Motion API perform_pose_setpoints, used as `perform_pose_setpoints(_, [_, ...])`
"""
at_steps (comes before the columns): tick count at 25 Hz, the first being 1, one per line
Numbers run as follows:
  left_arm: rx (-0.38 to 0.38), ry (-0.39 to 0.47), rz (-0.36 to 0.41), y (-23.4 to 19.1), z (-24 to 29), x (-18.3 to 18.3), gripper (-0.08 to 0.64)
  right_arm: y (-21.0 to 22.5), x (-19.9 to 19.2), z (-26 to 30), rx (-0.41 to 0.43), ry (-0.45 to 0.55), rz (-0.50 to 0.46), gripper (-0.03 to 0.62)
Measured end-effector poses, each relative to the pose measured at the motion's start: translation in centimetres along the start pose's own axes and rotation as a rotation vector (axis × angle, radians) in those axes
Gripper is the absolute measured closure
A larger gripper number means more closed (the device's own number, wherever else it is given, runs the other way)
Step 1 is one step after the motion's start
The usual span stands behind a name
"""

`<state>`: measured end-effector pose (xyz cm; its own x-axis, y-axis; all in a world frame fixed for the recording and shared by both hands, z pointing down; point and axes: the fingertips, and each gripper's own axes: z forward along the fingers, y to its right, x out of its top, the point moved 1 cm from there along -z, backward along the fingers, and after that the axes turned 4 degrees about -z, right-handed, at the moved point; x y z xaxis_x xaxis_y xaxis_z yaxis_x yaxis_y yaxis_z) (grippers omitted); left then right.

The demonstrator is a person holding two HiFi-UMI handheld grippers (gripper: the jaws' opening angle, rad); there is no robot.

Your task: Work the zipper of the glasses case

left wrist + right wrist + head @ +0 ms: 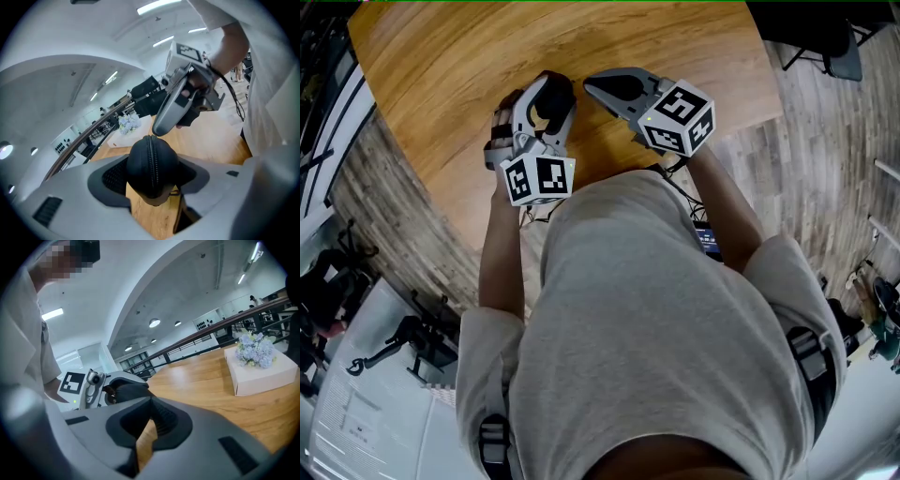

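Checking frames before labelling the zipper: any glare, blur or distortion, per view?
Head view: even light, soft sheen on the table, the person's torso fills the lower half. Left gripper view: strong fisheye, dark corners, zipper on the glasses case sharp, ceiling strips blown out. Right gripper view: fisheye too, mosaic patch top left.

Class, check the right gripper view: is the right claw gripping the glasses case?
No: the right claw is shut on nothing, while the glasses case sits in the left claw.
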<state>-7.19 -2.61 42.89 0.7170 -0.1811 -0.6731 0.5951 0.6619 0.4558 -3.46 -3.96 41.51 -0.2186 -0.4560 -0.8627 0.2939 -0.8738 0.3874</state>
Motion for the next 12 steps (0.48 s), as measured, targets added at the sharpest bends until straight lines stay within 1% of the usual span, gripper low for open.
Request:
perform_pose_setpoints(1, [-0.013,0.036,0.011,0.0,-0.4,0.5,0.288,0.4,0.0,-0.2,0.005,0.007,-0.009,0.566])
perform_pose_setpoints(3, [-0.060,0.111,0.007,0.1,-1.3,1.1,0.288,0.7,-0.2,-0.4,0.051,0.012,-0.038,0.565])
perform_pose_setpoints(5, [-0.121,0.188,-0.044,0.1,-2.4,1.5,0.288,0.2,-0.3,-0.4,0.132,0.024,-0.041,0.563])
perform_pose_setpoints(7, [-0.171,0.248,-0.104,-0.2,-3.4,1.9,0.288,-0.5,0.0,-0.4,0.232,0.057,0.009,0.544])
perform_pose_setpoints(9, [-0.198,0.284,-0.141,-0.5,-4.1,2.1,0.288,-1.3,0.4,-0.4,0.329,0.093,0.076,0.457])
perform_pose_setpoints(12, [-0.216,0.317,-0.149,-0.9,-4.9,2.5,0.288,-2.6,0.8,-0.2,0.428,0.132,0.141,0.457])
